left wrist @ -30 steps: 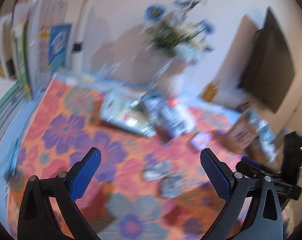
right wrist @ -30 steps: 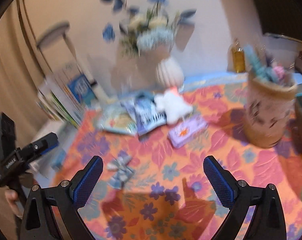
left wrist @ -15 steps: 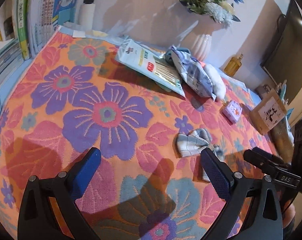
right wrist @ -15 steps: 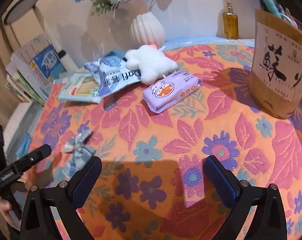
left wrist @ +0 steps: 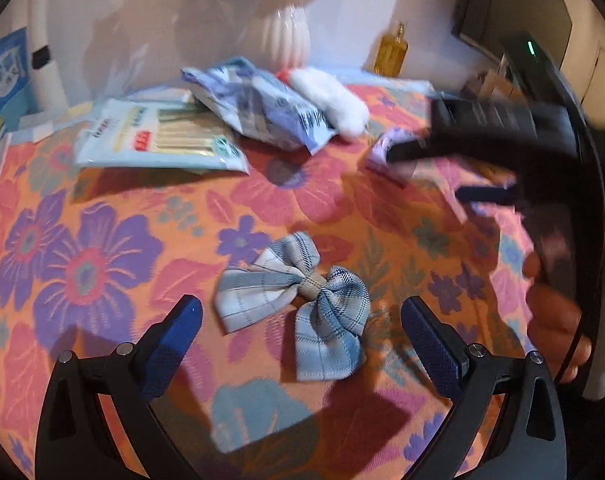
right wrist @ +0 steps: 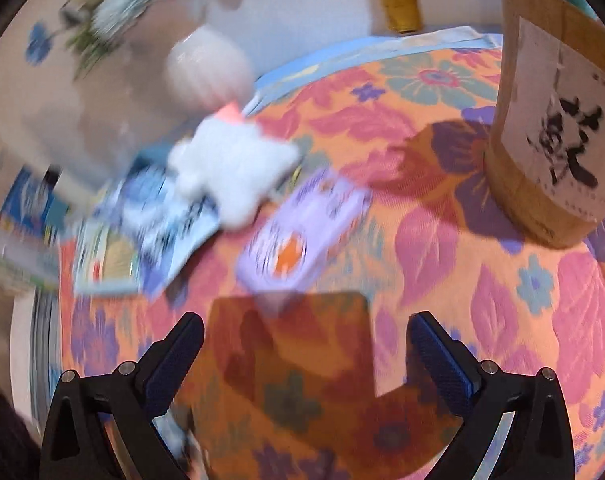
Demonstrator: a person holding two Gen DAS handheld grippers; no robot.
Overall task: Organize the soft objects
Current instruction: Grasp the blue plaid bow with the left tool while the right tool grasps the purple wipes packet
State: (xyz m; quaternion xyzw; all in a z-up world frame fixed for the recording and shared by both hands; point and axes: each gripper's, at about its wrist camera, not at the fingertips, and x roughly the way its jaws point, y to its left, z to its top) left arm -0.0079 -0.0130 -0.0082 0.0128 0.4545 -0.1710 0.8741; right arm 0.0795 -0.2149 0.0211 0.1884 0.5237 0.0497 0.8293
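Note:
A blue-grey plaid bow (left wrist: 298, 304) lies on the floral cloth, between and just ahead of my open left gripper (left wrist: 298, 332). Behind it lie a pale snack bag (left wrist: 154, 140), a blue-white bag (left wrist: 262, 108) and a white plush toy (left wrist: 334, 100). My right gripper (right wrist: 306, 352) is open and empty; the lilac tissue pack (right wrist: 302, 236) lies just ahead of it, with the plush toy (right wrist: 234, 168) and blue-white bag (right wrist: 170, 232) behind. The right gripper also shows, blurred, in the left wrist view (left wrist: 446, 152) over the tissue pack (left wrist: 386, 148).
A white ribbed vase (left wrist: 286, 36) and an amber bottle (left wrist: 392, 50) stand at the back wall. A brown paper container with black lettering (right wrist: 558, 120) stands at the right. Books (left wrist: 2, 76) are stacked at the far left.
Both grippers moved forward and lower. The bow now lies between the left fingers; the tissue pack is nearer the right gripper. The right gripper has swung into the left view.

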